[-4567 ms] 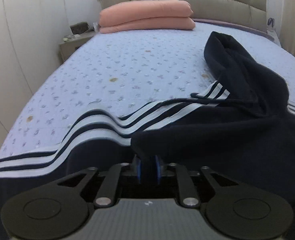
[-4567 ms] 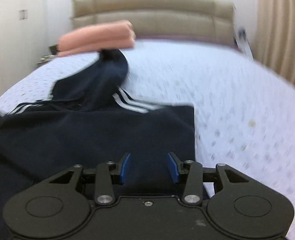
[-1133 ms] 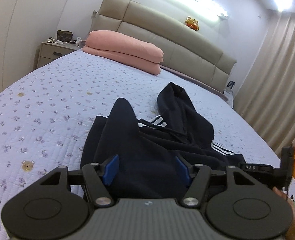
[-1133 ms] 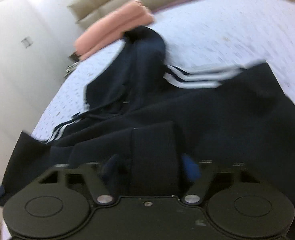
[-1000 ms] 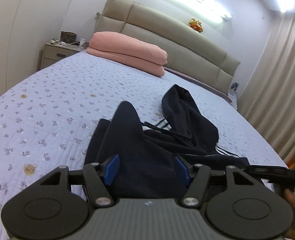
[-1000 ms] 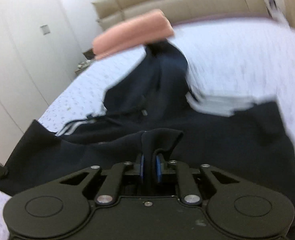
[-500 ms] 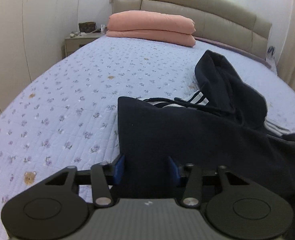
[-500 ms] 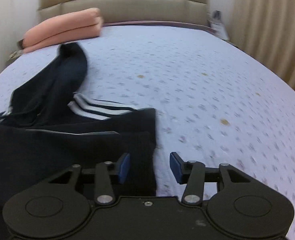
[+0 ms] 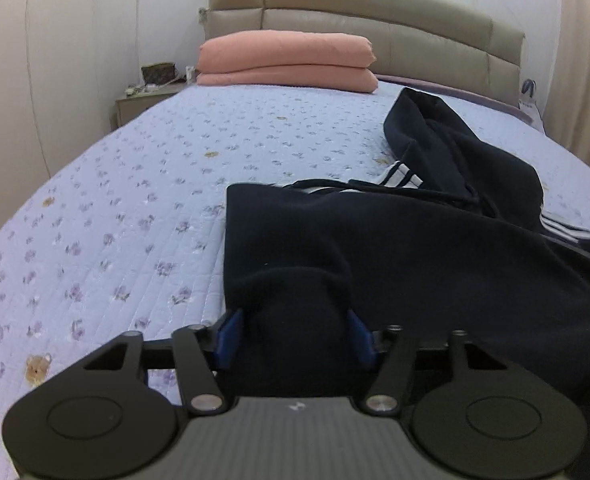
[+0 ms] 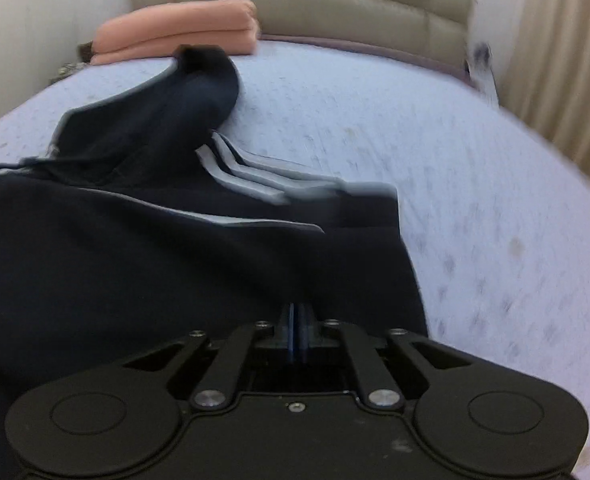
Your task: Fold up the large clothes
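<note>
A dark navy hoodie (image 9: 415,240) with white sleeve stripes lies on the lilac flowered bedspread (image 9: 135,200), its hood stretched toward the headboard. My left gripper (image 9: 295,328) is open, its blue pads on either side of a raised bunch of the hoodie's near left edge. In the right wrist view the same hoodie (image 10: 155,248) fills the left and centre, with the striped sleeve folded across it. My right gripper (image 10: 297,320) is shut, its blue pads pressed together at the hoodie's near right edge; whether cloth is pinched between them is not clear.
Two folded pink quilts (image 9: 287,62) lie at the head of the bed before a beige padded headboard (image 9: 375,12). A nightstand (image 9: 143,100) and white wardrobe stand on the left. Curtains (image 10: 567,60) hang on the right.
My right gripper has gone from open to shut at the hoodie's near right edge. The left gripper stays open, with a fold of hoodie now bunched up between its fingers.
</note>
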